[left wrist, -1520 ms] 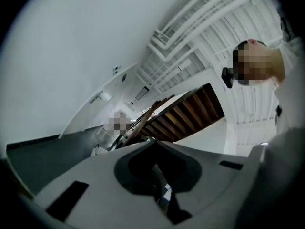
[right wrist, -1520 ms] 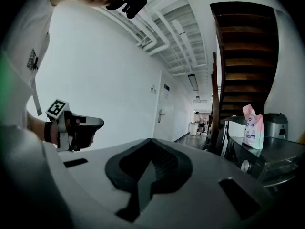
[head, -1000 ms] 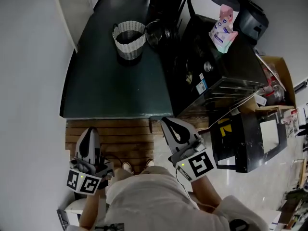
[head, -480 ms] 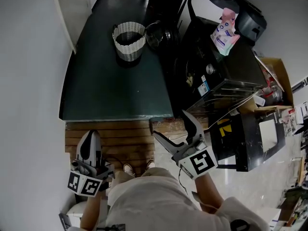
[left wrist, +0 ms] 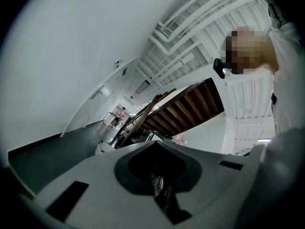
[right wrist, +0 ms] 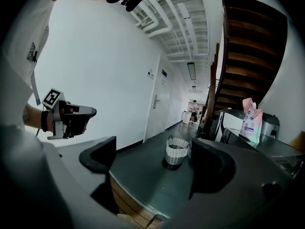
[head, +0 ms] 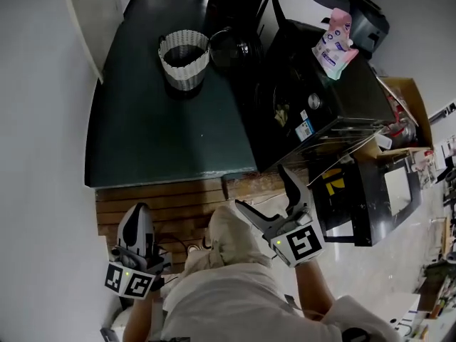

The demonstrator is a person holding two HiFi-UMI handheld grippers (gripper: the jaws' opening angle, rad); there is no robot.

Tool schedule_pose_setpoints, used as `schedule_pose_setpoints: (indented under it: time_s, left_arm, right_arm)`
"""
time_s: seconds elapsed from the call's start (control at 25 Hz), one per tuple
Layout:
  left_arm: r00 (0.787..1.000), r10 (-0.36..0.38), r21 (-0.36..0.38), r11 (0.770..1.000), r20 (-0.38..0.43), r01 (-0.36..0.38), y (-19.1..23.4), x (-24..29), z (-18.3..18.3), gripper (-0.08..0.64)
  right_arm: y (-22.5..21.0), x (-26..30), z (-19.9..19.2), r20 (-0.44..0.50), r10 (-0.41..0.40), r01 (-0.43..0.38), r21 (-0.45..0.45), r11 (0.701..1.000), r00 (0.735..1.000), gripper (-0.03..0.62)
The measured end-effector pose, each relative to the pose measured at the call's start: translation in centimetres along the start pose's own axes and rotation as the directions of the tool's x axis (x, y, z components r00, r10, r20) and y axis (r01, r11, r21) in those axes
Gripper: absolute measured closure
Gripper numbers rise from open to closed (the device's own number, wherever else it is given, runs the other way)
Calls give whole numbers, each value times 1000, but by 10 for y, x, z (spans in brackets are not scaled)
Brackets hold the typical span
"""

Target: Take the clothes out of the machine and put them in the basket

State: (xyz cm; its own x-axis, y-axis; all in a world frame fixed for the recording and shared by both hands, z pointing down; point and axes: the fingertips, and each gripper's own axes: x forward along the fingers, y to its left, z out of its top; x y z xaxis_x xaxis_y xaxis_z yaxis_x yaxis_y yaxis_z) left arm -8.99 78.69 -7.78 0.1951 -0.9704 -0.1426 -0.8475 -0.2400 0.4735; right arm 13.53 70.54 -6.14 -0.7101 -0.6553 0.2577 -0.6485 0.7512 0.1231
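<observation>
The right gripper [head: 262,189] had its jaws spread wide. They had just been opening, and nothing stood between them; through the gap its own view showed only the dark platform and the basket far off. The left gripper [head: 137,216] had its jaws pressed together, with nothing caught in them.

Both grippers were held low and near, over the wooden slats [head: 167,201] at the near edge of the dark platform [head: 164,134]. The machine [head: 313,98], black and boxy, lay far and to the right of the right gripper, well apart from it. The right hand was clearly the nearer one, so the reach into the machine would probably fall to it. The clothes showed in no view, so their lie and long axis could not be told. A round, dark, glassy shape between machine and basket may have been the door, but that was uncertain.

The basket [head: 183,60], white and woven, stood upright on the far part of the platform, just left of the machine, its mouth open upward.

A pink and white pouch [head: 333,41] sat on the machine's top, its print too small to read. A blue and white sticker [head: 303,128] on the machine was likewise illegible.
</observation>
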Motion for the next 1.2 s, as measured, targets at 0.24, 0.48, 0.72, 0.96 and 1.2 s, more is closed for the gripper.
schedule_pose_setpoints:
  time_s: [0.24, 0.48, 0.72, 0.96, 1.2]
  left_arm:
    - [997, -8, -22, 1000, -77, 6, 34, 73, -29, 546]
    - [993, -29, 5, 1000, -118, 30, 50, 215, -14, 546]
    - [986, -113, 50, 992, -127, 120, 13, 347, 39, 546]
    - [964, -219, 41, 973, -151, 227, -9, 427, 48, 546]
    - [924, -307, -15, 950, -227, 312, 10, 503, 24, 546]
  right_arm:
    - [-46, 56, -22, -3, -27, 27, 42, 999, 1000, 114]
    - [-142, 133, -10, -9, -37, 37, 78, 996, 999, 114]
    - [-233, 165, 30, -9, -69, 70, 127, 989, 998, 114]
    - [-291, 168, 47, -7, -179, 178, 154, 972, 984, 114]
    - [-330, 197, 31, -85, -276, 287, 180, 941, 957, 114]
